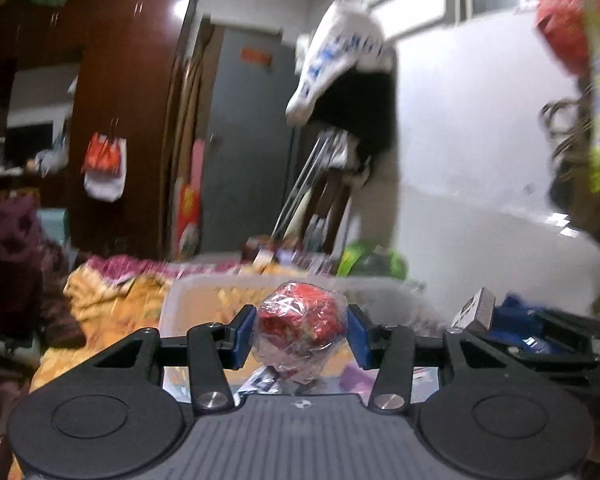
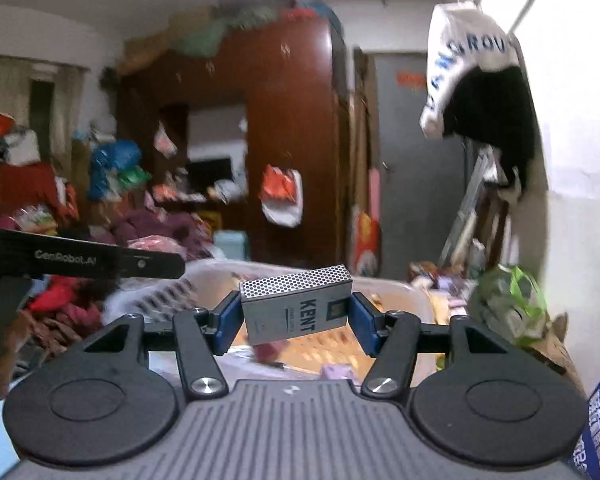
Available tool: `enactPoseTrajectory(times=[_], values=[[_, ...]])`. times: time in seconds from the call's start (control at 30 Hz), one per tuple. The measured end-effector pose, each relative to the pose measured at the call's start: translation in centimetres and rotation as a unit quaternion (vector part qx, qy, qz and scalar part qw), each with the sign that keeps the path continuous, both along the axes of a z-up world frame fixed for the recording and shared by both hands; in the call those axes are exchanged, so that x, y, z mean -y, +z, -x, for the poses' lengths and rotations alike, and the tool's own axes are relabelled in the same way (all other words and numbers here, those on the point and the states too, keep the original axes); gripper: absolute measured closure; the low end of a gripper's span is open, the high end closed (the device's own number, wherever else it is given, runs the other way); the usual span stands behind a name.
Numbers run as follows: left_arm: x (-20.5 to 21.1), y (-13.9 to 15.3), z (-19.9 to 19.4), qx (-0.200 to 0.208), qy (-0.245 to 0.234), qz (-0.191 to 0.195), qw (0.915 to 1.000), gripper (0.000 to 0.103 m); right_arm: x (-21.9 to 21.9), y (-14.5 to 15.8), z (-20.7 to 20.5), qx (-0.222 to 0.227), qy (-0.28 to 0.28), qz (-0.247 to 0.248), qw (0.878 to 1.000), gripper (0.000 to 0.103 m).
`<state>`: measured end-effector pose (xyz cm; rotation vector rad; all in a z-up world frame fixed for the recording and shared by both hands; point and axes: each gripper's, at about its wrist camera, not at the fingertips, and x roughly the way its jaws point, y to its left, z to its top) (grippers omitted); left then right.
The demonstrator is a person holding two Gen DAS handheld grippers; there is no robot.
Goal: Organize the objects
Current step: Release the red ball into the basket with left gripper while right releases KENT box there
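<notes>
The pale plastic bin [image 1: 204,292] is the big landmark here, and both tools are up above it. In the left wrist view, the left hand-held gripper [image 1: 302,330] is squeezed tight on a red ball wrapped in clear plastic [image 1: 302,326]; a blue pad presses on each side of it, and the ball is up in the air in front of the bin's near rim. Inside the bin you can see yellow and orange things, but they are too blurry to name. To the left of the bin lies a yellow and pink blanket [image 1: 100,288]. Behind the bin, to the right, sits a green bag [image 1: 370,258]. In the right wrist view, the right hand-held gripper [image 2: 294,314] is clamped on a grey Kent box [image 2: 294,306]. The box is tipped a little, with its dotted end up, and it hangs above the same pale plastic bin [image 2: 404,296]. The bin's slotted wall [image 2: 160,296] shows at the left, and more yellow and pink stuff lies inside it. The black arm of the other tool [image 2: 100,260] pokes in from the left, level with the bin's far rim. Far behind the bin stands a tall brown wardrobe [image 2: 292,128] with a red and white bag [image 2: 282,196] hanging on it. A white wall [image 2: 572,160] runs close along the right side of the bin. The air above the bin is open between the two tools.
</notes>
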<state>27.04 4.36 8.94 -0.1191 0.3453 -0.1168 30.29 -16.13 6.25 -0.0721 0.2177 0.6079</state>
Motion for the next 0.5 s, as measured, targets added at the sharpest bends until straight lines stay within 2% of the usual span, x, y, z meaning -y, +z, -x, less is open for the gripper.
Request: enactPoseTrajectory(times=[0.07,0.1,0.13,0.17,0.2,0.23,0.27,0.33,0.4,0.5], values=[[0.2,-0.6,-1.3,-0.016,0.005,-0.011,0.9998,0.051,-0.4,-0.5,-1.1,-0.011,0.0,0.005,1.0,0.042],[0.3,-0.9,-1.8,-0.022,0.005,-0.014,0.9997,0.046,-0.4,-0.7,-1.3,-0.013,0.001,0.003,1.0,0.041],[0.2,-1.2,-2.1,-0.028,0.004,-0.014,0.9995,0.031,-0.5,-0.8,-1.3,-0.017,0.002,0.001,1.0,0.031],[0.1,-1.5,-2.0,-0.031,0.007,-0.011,0.9994,0.024,-0.2,-0.7,-1.0,-0.022,0.004,-0.001,1.0,0.011],[-0.1,-1.5,-1.5,-0.025,0.014,-0.007,0.9996,0.018,0.2,-0.7,-0.5,-0.014,0.001,-0.008,1.0,0.005],[-0.5,-1.4,-0.7,-0.013,0.016,-0.005,0.9998,0.018,0.8,-0.5,0.6,0.003,-0.003,-0.02,1.0,0.0],[-0.9,-1.2,0.5,0.002,0.014,-0.001,0.9999,0.018,1.6,-0.5,1.9,0.018,-0.001,-0.032,0.999,0.0],[-1.3,-1.5,3.5,0.028,0.01,0.001,0.9996,0.014,3.3,-1.1,4.4,0.018,0.008,-0.049,0.999,0.0],[-1.6,-2.5,7.0,0.048,0.012,-0.003,0.9987,0.011,5.1,-2.7,6.7,-0.004,0.003,-0.059,0.998,0.0],[-2.2,-5.0,10.5,0.042,0.024,-0.013,0.9988,0.011,6.9,-6.4,9.7,-0.046,0.017,-0.062,0.997,0.0]])
